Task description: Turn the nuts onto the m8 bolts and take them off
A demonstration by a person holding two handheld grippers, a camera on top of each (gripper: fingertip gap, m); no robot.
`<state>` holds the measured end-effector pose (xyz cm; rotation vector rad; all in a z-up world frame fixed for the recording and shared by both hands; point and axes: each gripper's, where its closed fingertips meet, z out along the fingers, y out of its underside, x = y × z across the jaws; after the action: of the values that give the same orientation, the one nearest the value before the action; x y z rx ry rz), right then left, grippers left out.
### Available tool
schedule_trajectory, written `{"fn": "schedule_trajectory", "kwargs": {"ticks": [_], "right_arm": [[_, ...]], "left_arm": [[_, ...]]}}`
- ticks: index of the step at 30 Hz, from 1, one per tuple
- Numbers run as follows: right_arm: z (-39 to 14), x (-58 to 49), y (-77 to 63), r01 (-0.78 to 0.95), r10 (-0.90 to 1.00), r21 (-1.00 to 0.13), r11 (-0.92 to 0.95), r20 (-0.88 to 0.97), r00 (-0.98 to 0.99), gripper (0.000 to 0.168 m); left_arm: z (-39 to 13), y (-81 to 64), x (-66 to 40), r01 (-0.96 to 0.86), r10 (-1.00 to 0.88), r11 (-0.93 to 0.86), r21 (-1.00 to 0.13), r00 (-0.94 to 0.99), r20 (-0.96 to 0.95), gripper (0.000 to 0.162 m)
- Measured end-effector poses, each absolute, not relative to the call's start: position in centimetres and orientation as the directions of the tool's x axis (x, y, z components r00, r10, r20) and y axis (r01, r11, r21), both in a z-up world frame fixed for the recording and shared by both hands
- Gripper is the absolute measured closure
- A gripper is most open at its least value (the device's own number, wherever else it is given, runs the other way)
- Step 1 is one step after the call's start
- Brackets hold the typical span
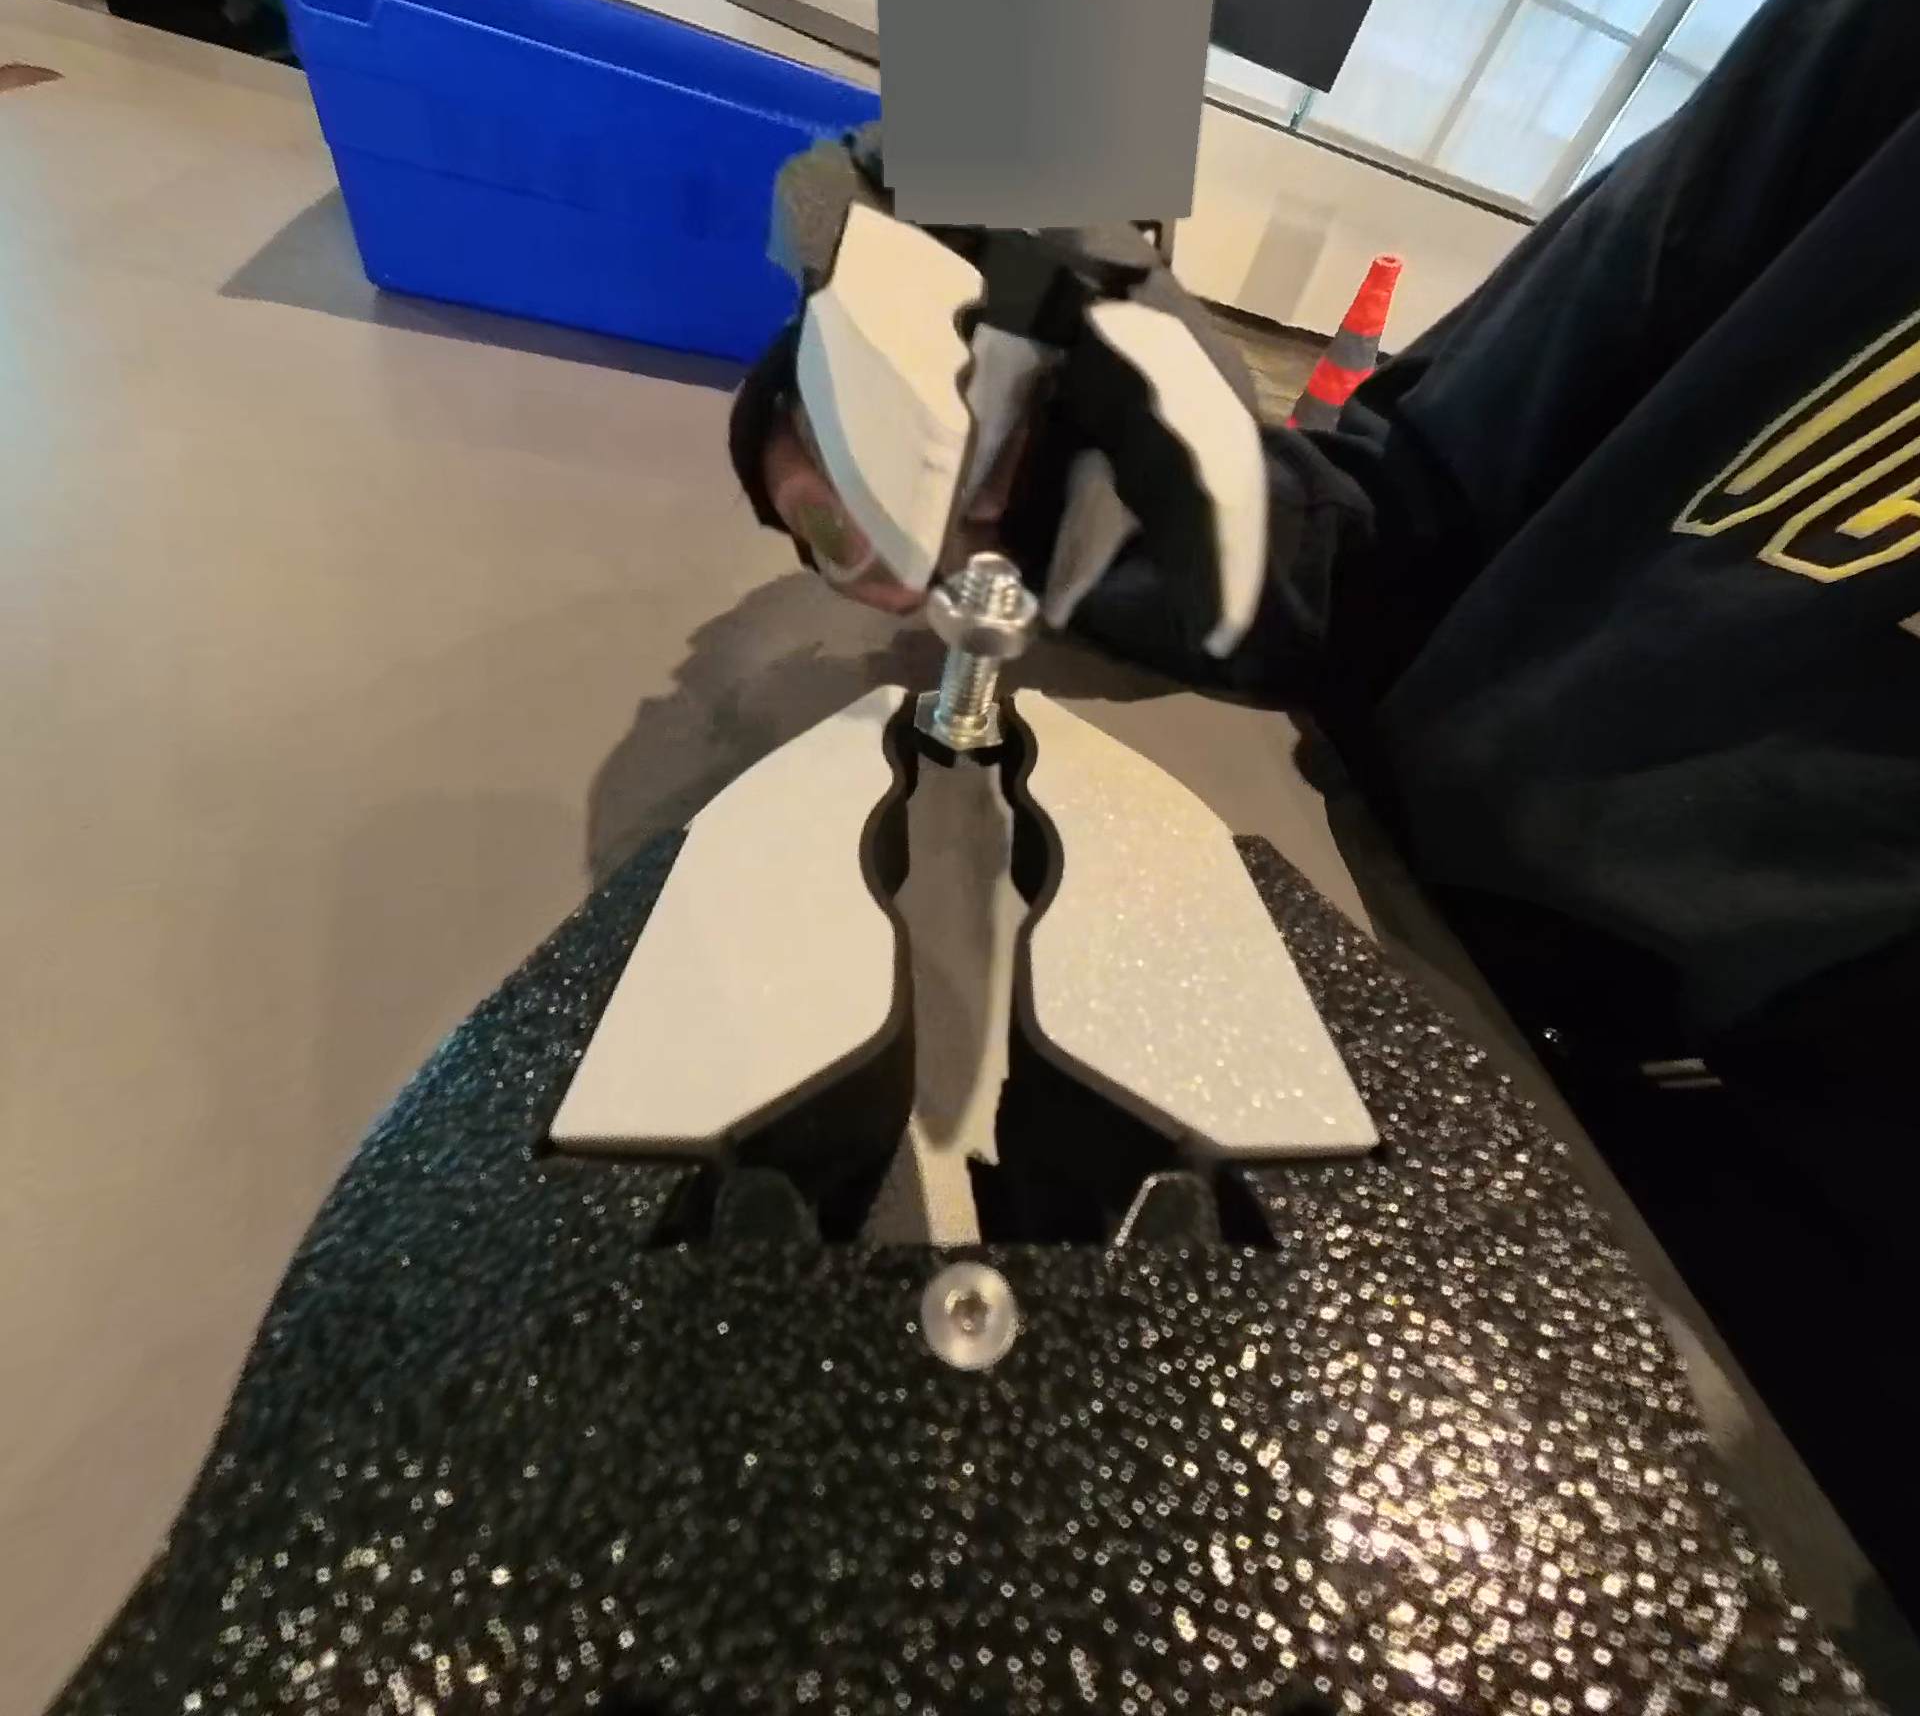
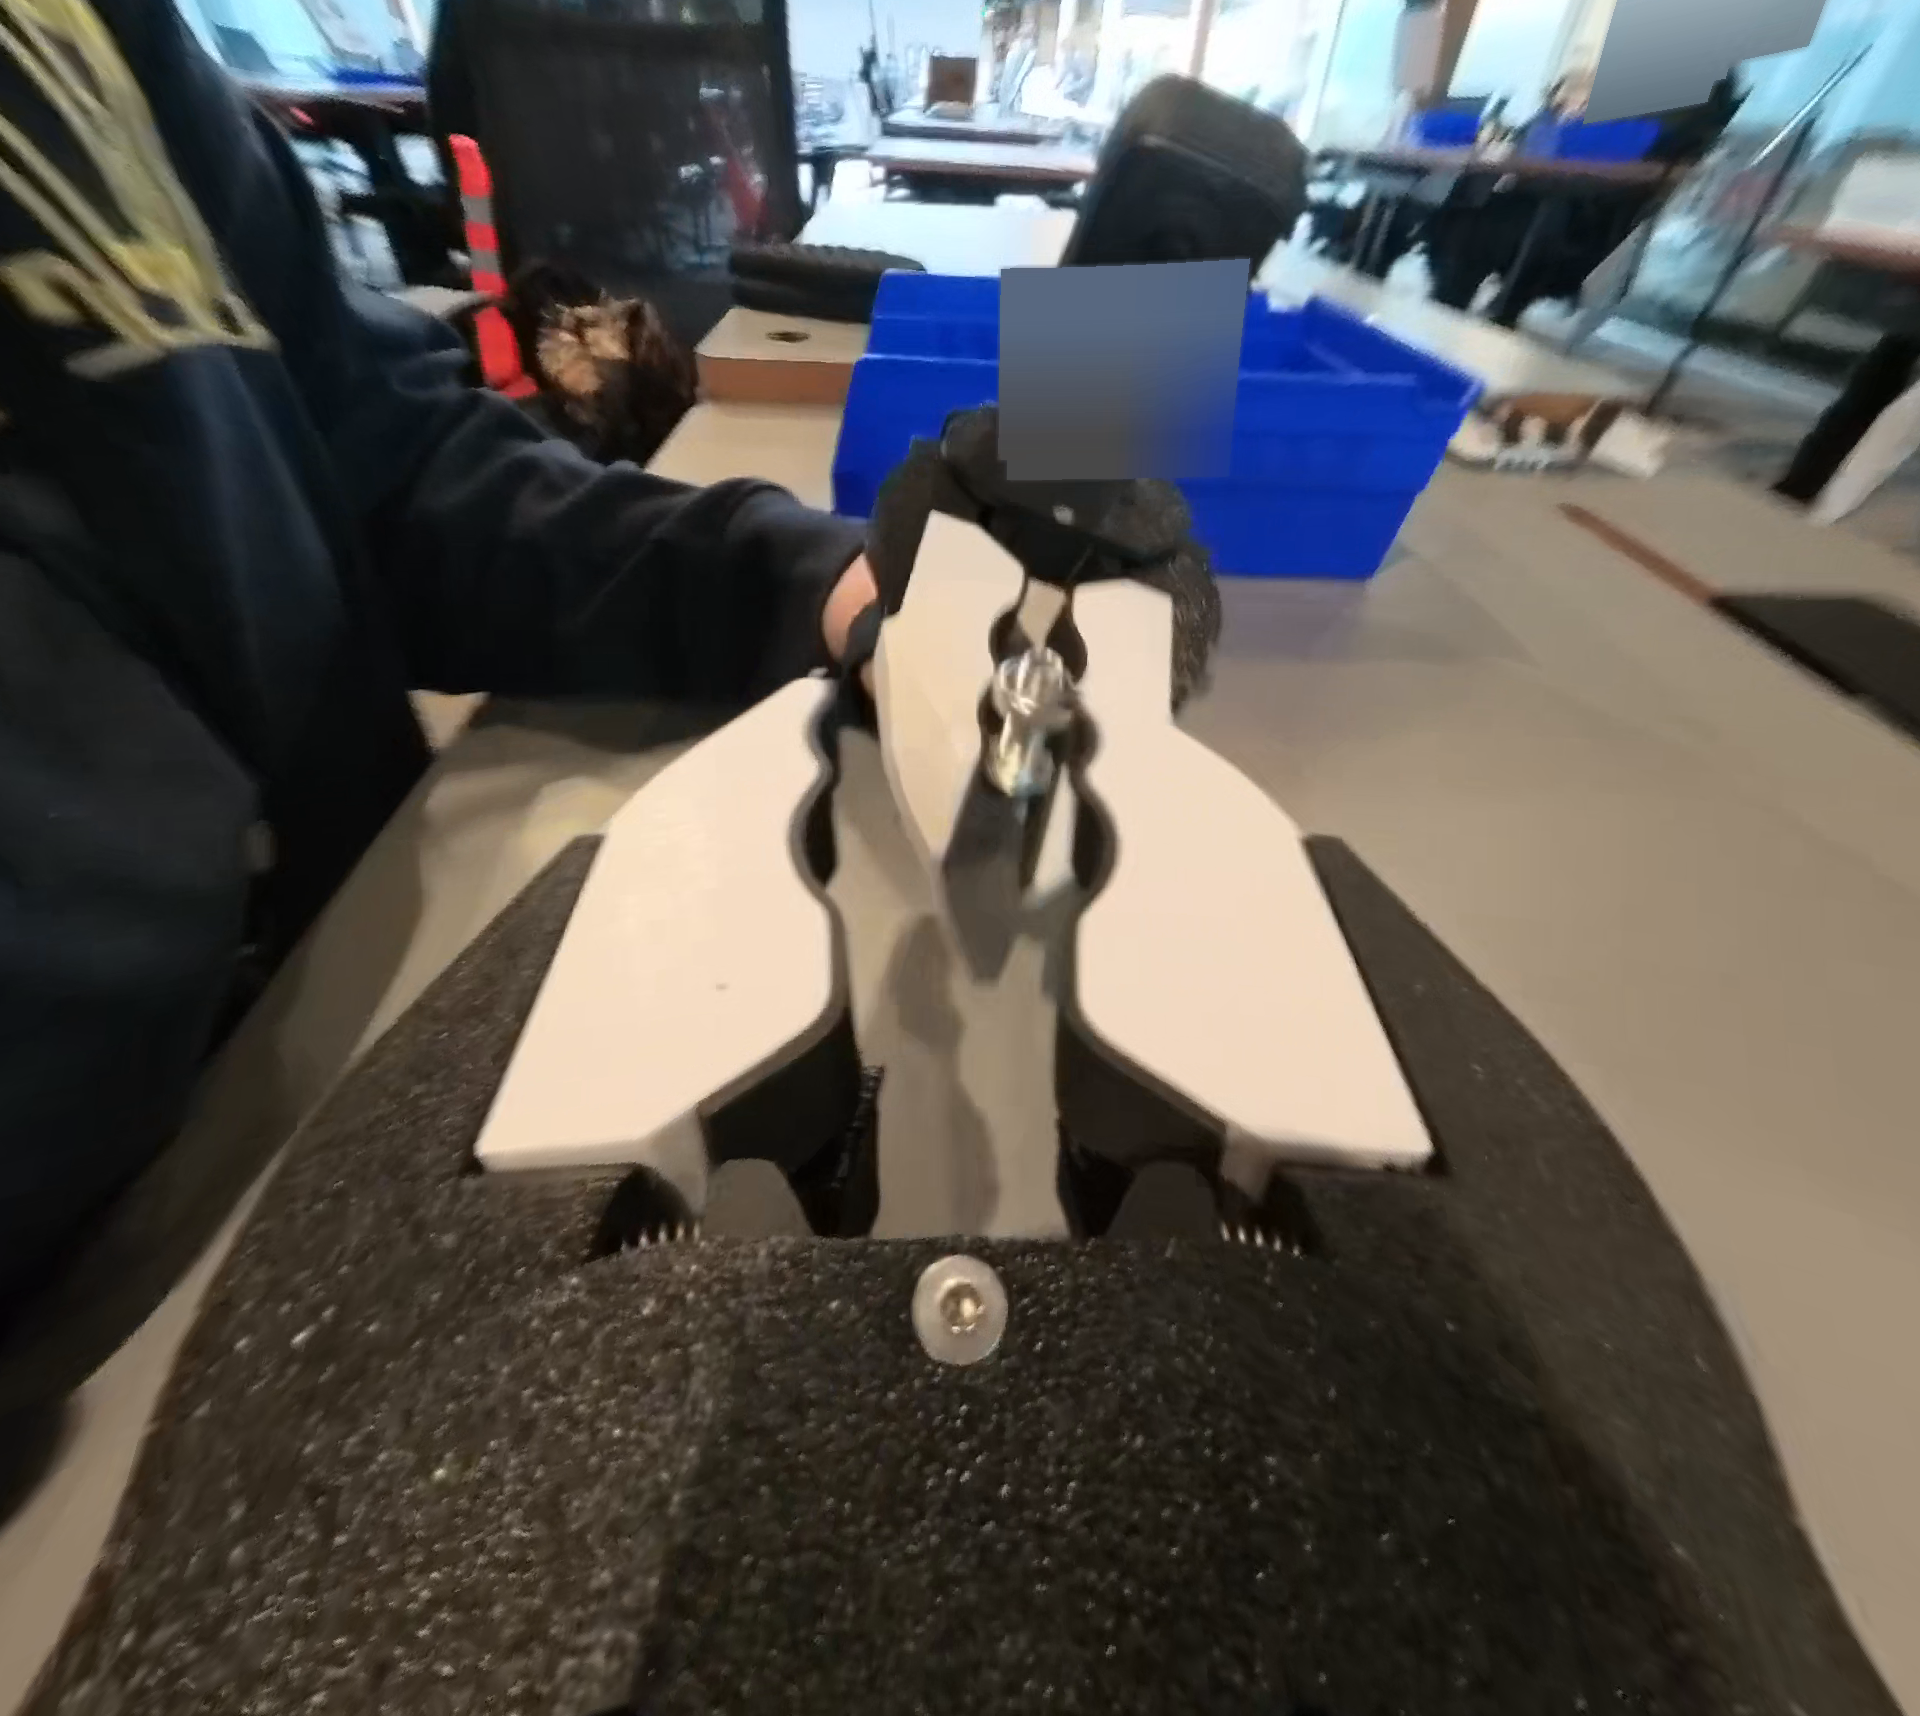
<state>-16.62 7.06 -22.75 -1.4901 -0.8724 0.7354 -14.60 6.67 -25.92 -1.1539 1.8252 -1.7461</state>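
The left gripper is pinching the bolt; the right gripper, fingers spread, is straddling the nut. Closing off-centre could cross-thread it.

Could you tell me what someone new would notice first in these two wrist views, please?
A shiny silver threaded bolt stands upright at the centre, its hex head clamped in the left gripper, with a silver nut near its top. The right gripper opposite is open around that nut. Behind them, a bright blue plastic bin sits on the grey table.
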Motion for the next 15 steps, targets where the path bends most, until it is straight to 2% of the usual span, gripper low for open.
{"fn": "schedule_trajectory", "kwargs": {"ticks": [1,2,5,7,11,13,15], "right_arm": [[-22.4,-15.9,6.6,0.078,0.867,-0.996,-0.045,0.0,0.498,0.137],[-22.0,-15.4,6.4,0.034,0.868,-0.997,-0.064,-0.039,0.495,0.135],[-21.8,-15.1,7.3,0.016,0.835,-0.999,-0.04,-0.025,0.549,0.117],[-22.5,-15.9,7.9,0.061,0.823,-0.997,-0.038,0.004,0.568,0.114],[-24.0,-17.4,8.7,0.117,0.82,-0.99,-0.084,-0.002,0.573,0.127],[-24.0,-17.5,8.8,0.086,0.823,-0.991,-0.099,-0.033,0.566,0.133],[-23.7,-17.3,8.7,0.064,0.829,-0.993,-0.104,-0.051,0.557,0.148]], "left_arm": [[-25.9,6.8,-14.6,-0.303,-0.753,-0.105,-0.947,-0.598,0.275,0.148],[-25.8,6.8,-14.6,-0.303,-0.751,-0.111,-0.946,-0.598,0.279,0.148],[-26.0,6.7,-14.5,-0.31,-0.753,-0.098,-0.946,-0.598,0.274,0.147],[-26.2,6.6,-14.5,-0.316,-0.754,-0.085,-0.945,-0.599,0.268,0.148],[-26.3,6.5,-14.5,-0.316,-0.756,-0.078,-0.945,-0.599,0.263,0.148],[-26.3,6.5,-14.5,-0.316,-0.755,-0.076,-0.946,-0.602,0.262,0.148],[-26.3,6.3,-14.6,-0.317,-0.751,-0.066,-0.946,-0.608,0.256,0.147]]}}
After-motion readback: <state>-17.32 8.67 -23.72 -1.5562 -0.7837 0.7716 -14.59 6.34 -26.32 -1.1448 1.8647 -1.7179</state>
